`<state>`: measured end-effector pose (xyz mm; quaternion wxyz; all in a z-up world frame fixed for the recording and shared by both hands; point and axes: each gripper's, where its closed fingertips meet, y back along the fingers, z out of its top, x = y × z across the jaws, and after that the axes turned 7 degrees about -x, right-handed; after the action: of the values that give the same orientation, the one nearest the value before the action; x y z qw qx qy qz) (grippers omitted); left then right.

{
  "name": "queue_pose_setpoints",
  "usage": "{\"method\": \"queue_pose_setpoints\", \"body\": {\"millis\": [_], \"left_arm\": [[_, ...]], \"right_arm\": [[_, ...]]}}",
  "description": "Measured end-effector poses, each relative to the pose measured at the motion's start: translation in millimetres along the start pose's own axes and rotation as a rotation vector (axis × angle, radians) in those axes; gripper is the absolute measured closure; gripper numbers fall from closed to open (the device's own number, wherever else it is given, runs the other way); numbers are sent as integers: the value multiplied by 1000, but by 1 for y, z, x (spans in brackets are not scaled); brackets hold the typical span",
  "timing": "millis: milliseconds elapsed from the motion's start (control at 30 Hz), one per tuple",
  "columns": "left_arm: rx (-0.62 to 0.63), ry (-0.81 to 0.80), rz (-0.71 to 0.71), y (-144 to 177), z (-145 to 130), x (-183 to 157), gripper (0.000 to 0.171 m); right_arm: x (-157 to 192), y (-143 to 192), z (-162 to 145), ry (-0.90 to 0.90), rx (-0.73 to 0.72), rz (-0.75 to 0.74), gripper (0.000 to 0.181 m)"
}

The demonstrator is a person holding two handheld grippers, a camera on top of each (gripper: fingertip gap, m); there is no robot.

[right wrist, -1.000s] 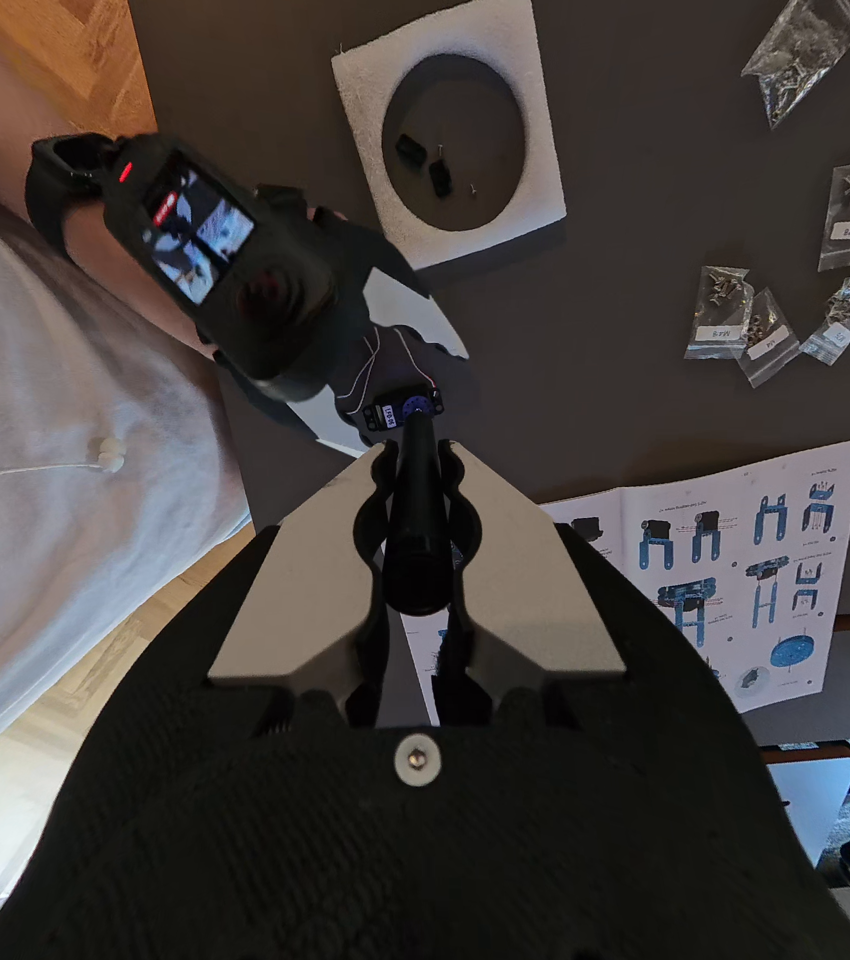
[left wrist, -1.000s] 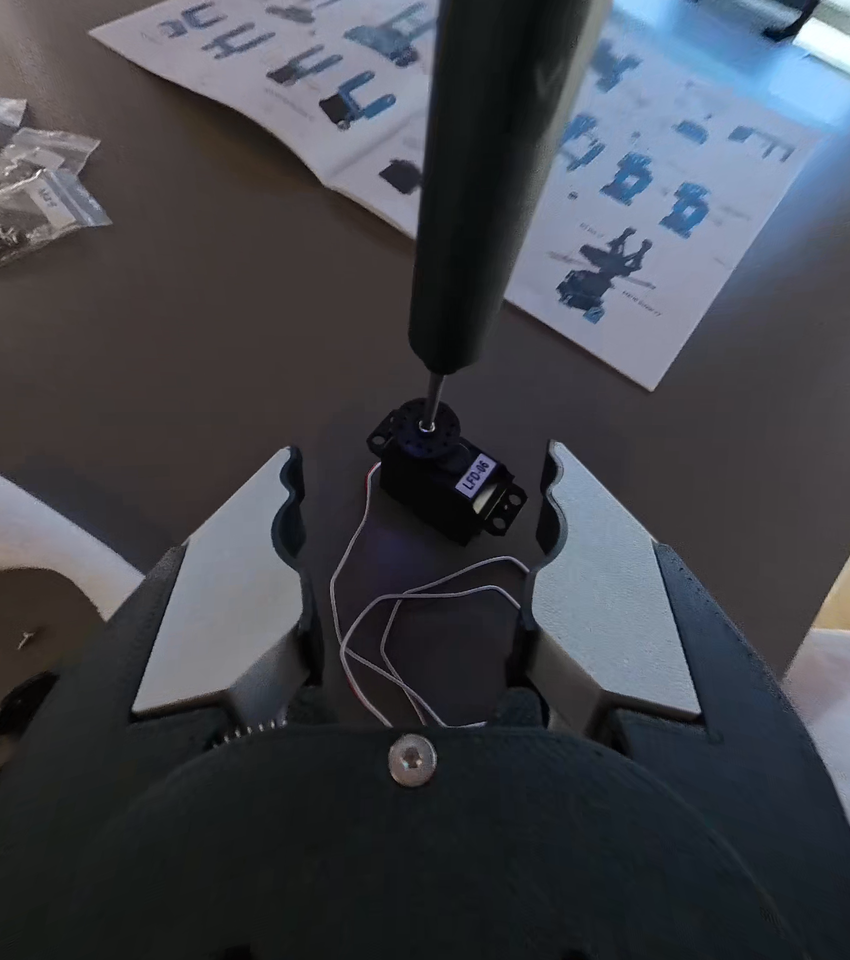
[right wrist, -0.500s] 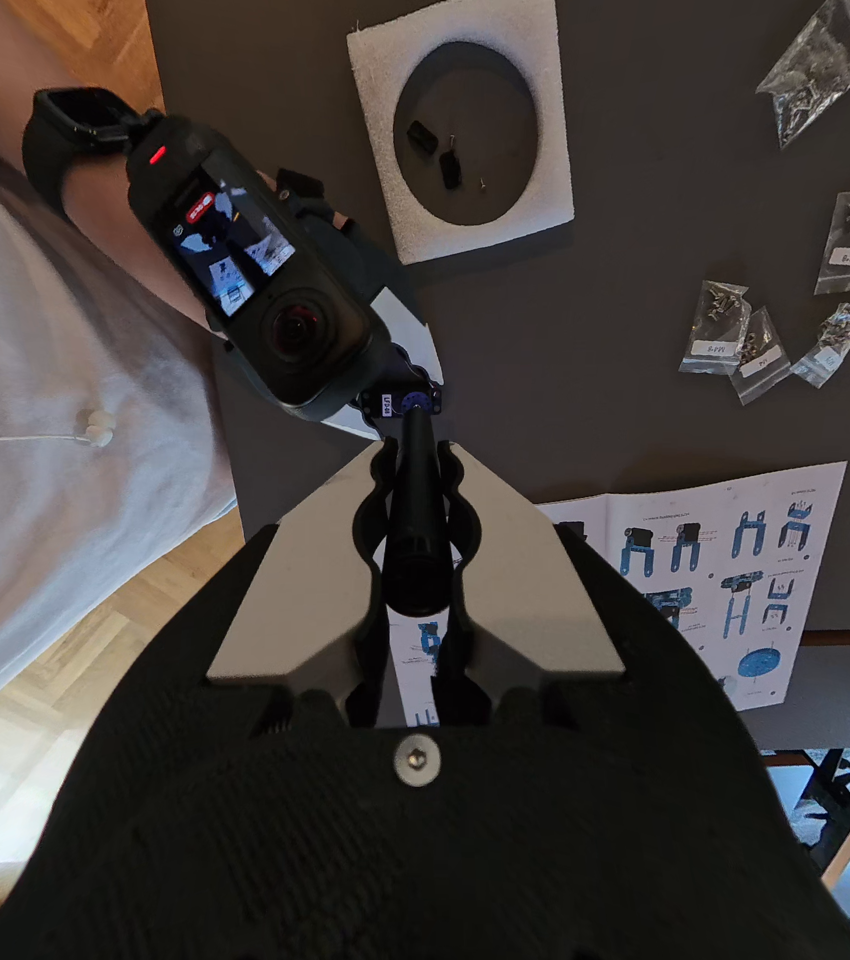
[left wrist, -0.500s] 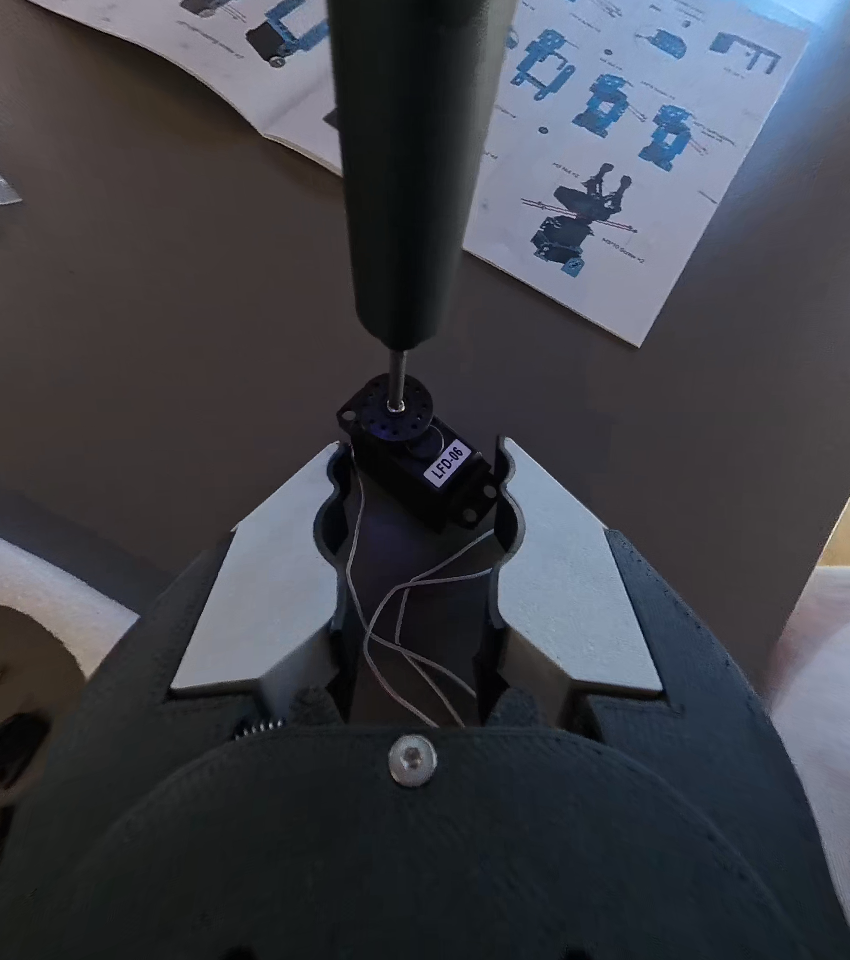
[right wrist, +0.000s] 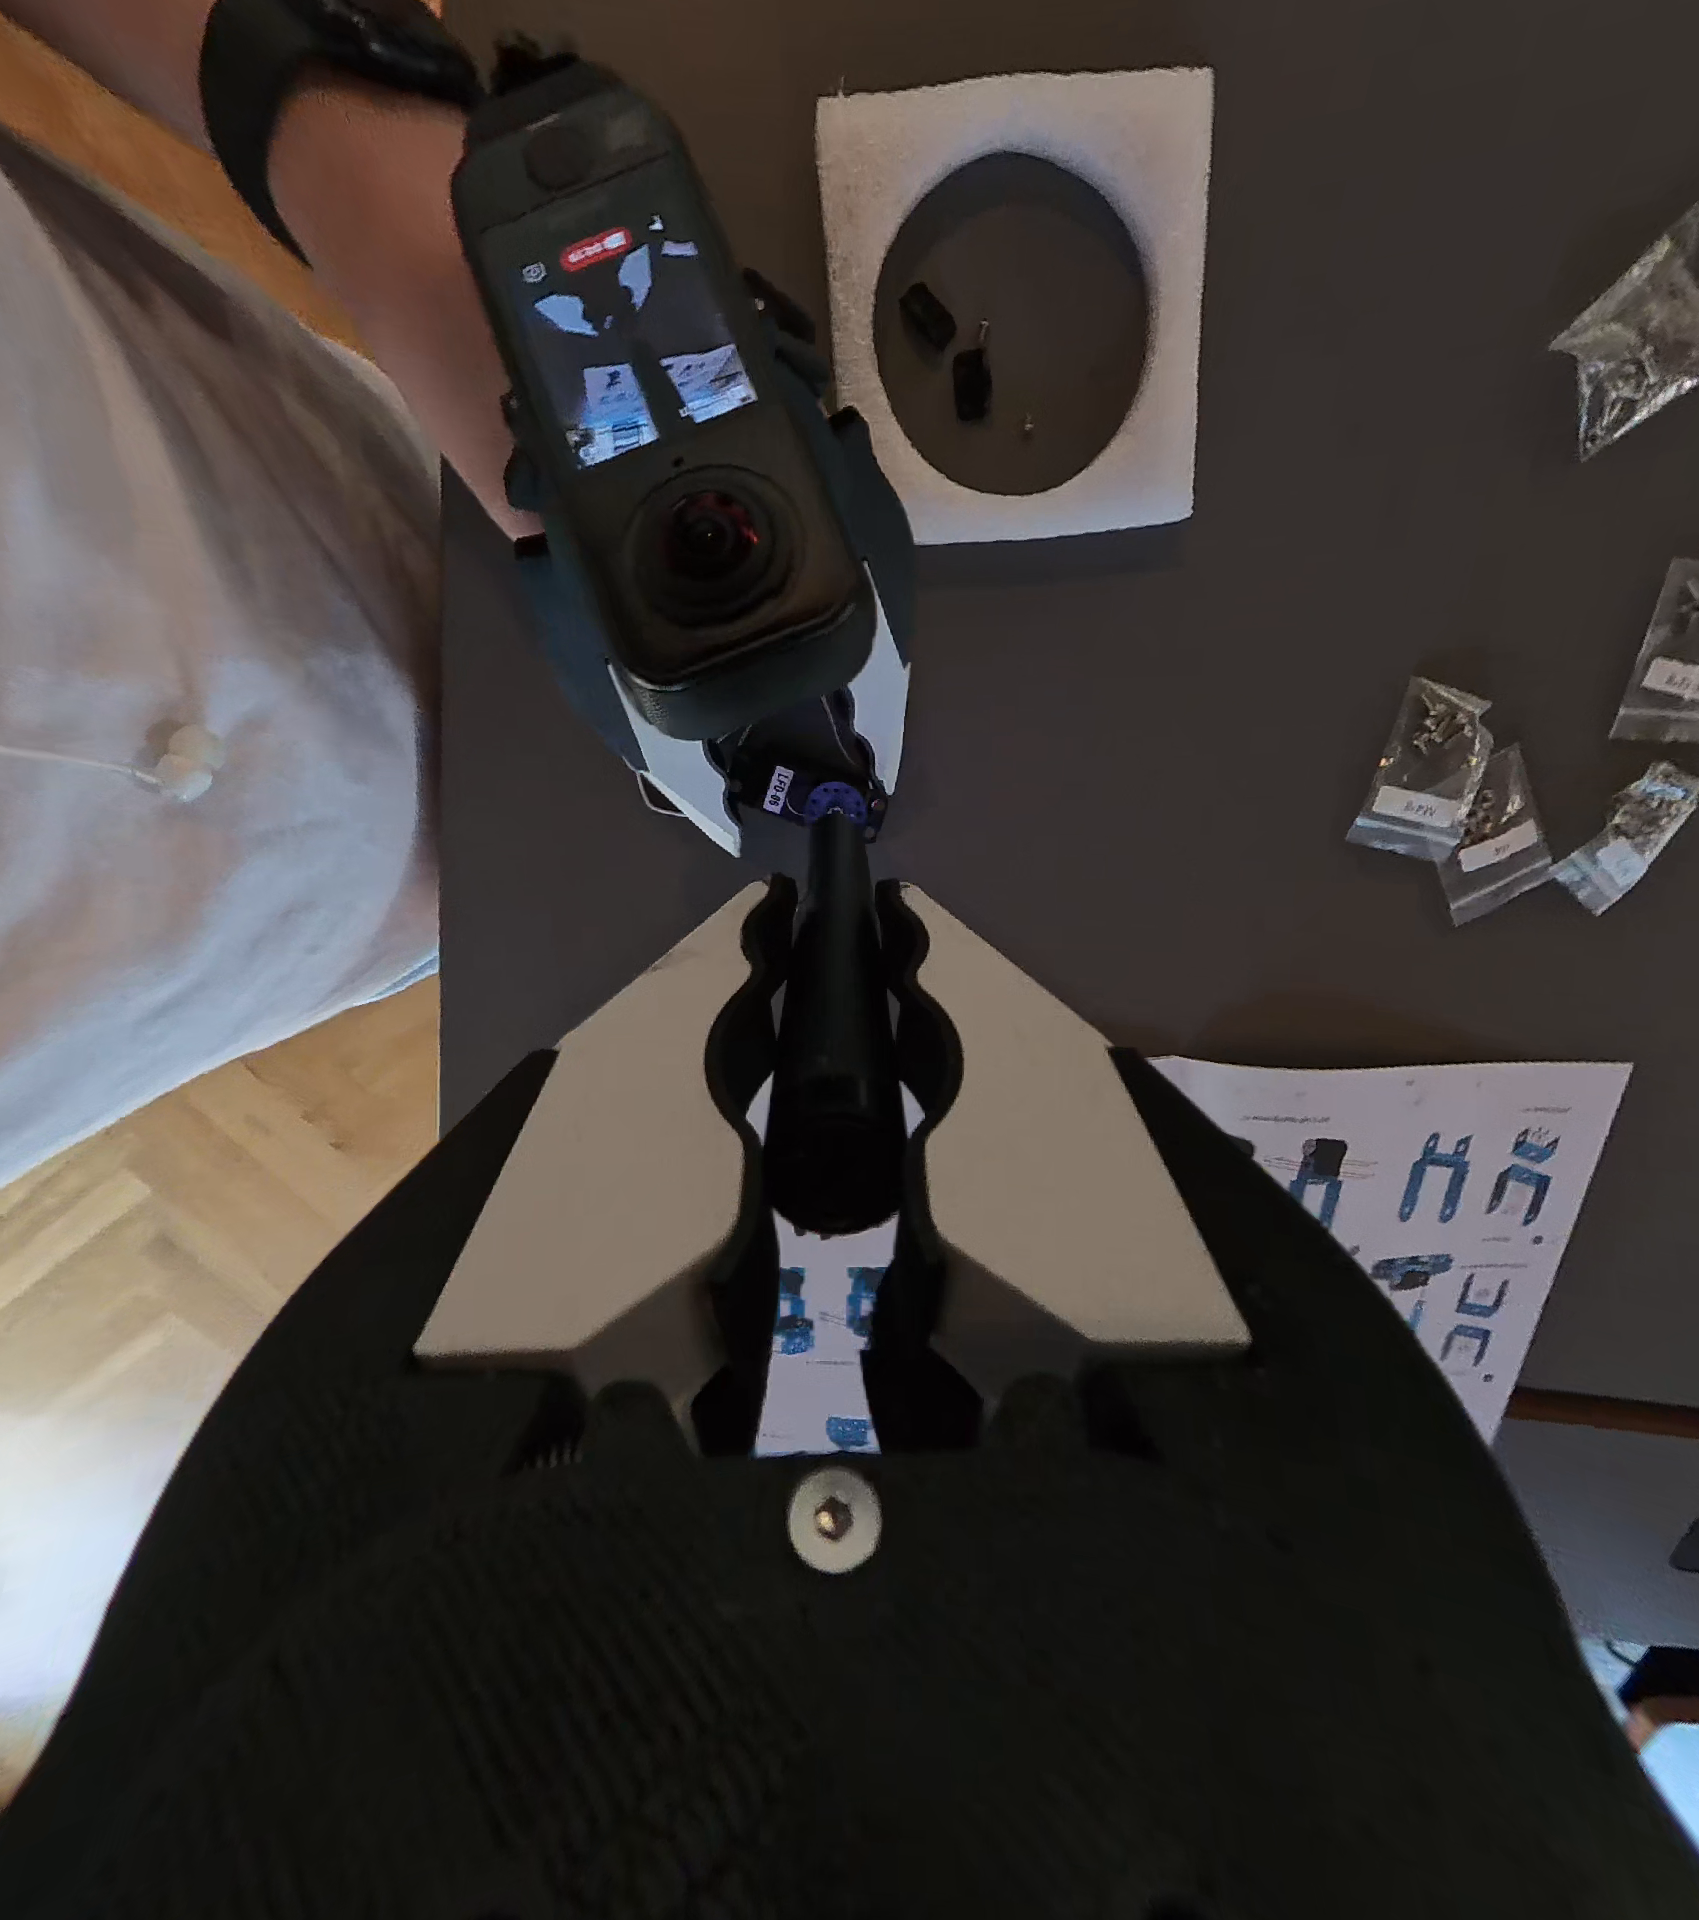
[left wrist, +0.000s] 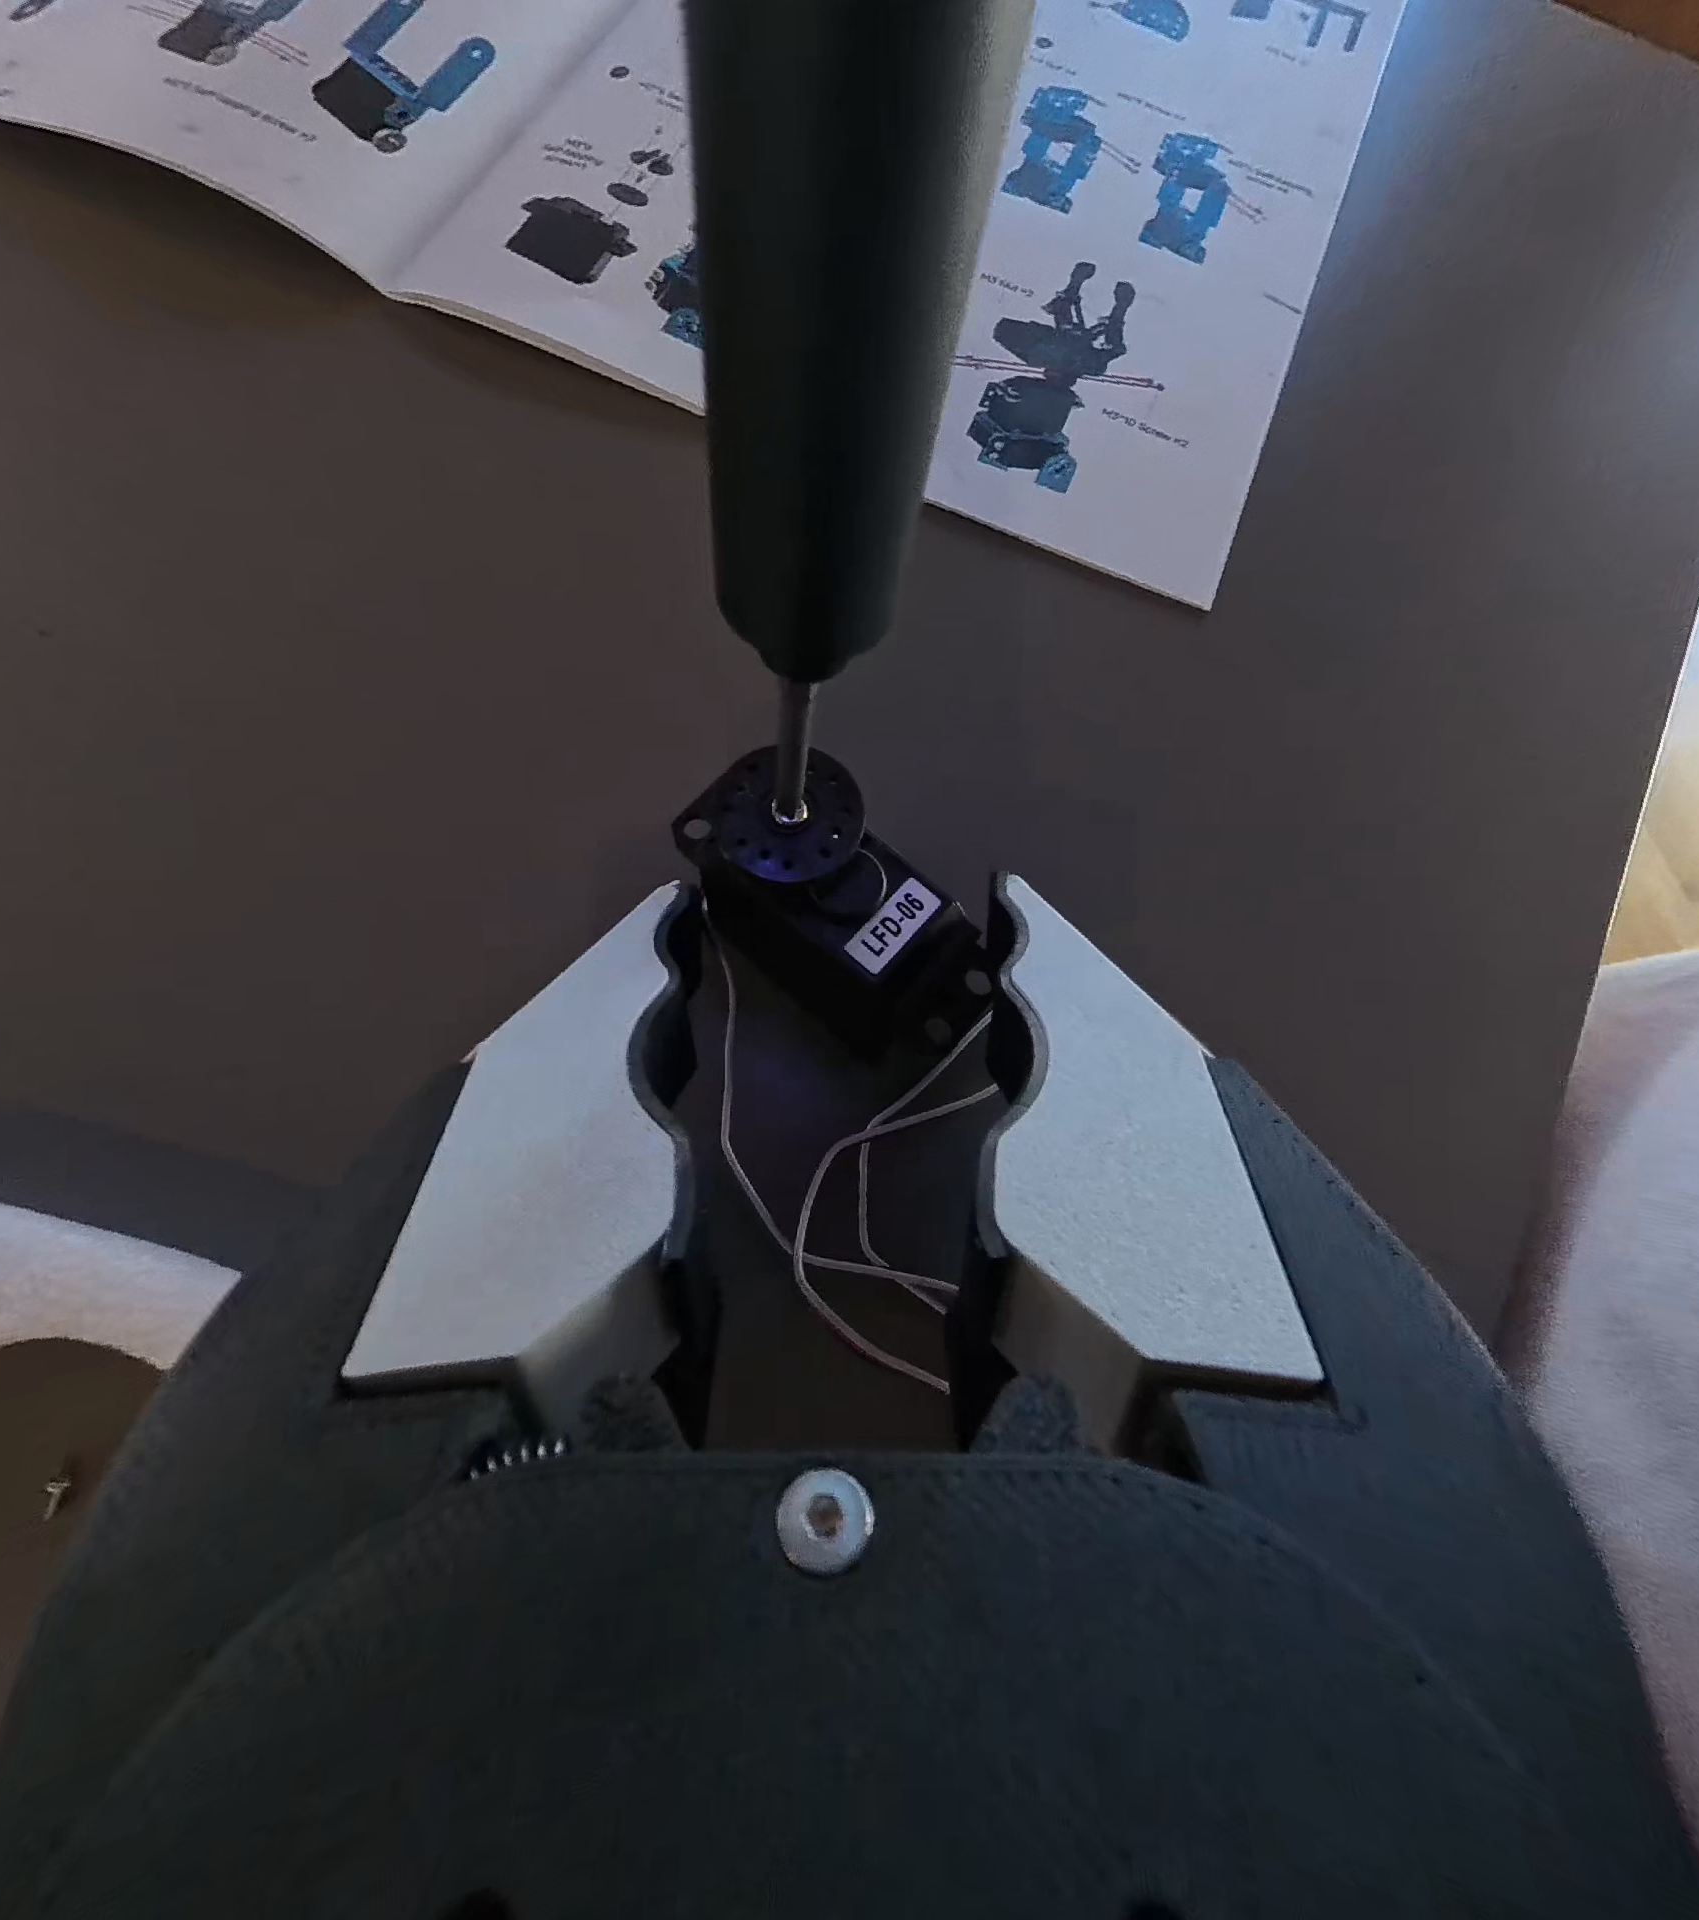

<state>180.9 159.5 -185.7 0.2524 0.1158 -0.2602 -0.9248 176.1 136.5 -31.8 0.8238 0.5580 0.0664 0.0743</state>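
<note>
A small black servo (left wrist: 855, 935) with a round horn (left wrist: 788, 821) on top lies on the dark table (left wrist: 305, 727). Its thin white wires (left wrist: 824, 1174) trail back between my left fingers. My left gripper (left wrist: 837, 899) is shut on the servo body, with one fingertip at each side. My right gripper (right wrist: 832, 894) is shut on a black screwdriver (right wrist: 829, 1039). The screwdriver (left wrist: 824, 312) stands nearly upright, its metal tip in the screw at the horn's centre. The servo (right wrist: 783, 795) also shows in the right wrist view, just past the screwdriver's end.
A printed instruction sheet (left wrist: 1136, 312) lies beyond the servo. A white foam square (right wrist: 1011, 135) with a round cutout holds small black parts (right wrist: 928, 312) and a screw. Several screw bags (right wrist: 1489, 800) lie further off. The table edge (left wrist: 1655, 623) is close. A person's white shirt (right wrist: 97, 520) is beside it. My right fingertips sit around 15 cm from my left ones.
My left gripper has moved forward and its fingers have closed in from wide apart onto the servo. The screwdriver tip has stayed on the horn's centre.
</note>
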Motion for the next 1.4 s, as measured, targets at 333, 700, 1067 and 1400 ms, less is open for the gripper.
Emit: {"method": "queue_pose_setpoints", "body": {"millis": [333, 700, 1067, 1400], "left_arm": [[-229, -30, -134, 36, 45, -2, 113], [-359, -159, -233, 33, 92, -6, 156], [-394, -133, -228, 36, 91, -4, 155], [-243, 130, -33, 35, 53, 11, 82]], "right_arm": [[1, -1, 1, -10, 12, -1, 165], [-11, 6, 11, -22, -199, -125, 153], [-24, 25, 16, -520, -1260, -420, 121], [-22, 33, 23, -388, -1218, -585, 165]]}}
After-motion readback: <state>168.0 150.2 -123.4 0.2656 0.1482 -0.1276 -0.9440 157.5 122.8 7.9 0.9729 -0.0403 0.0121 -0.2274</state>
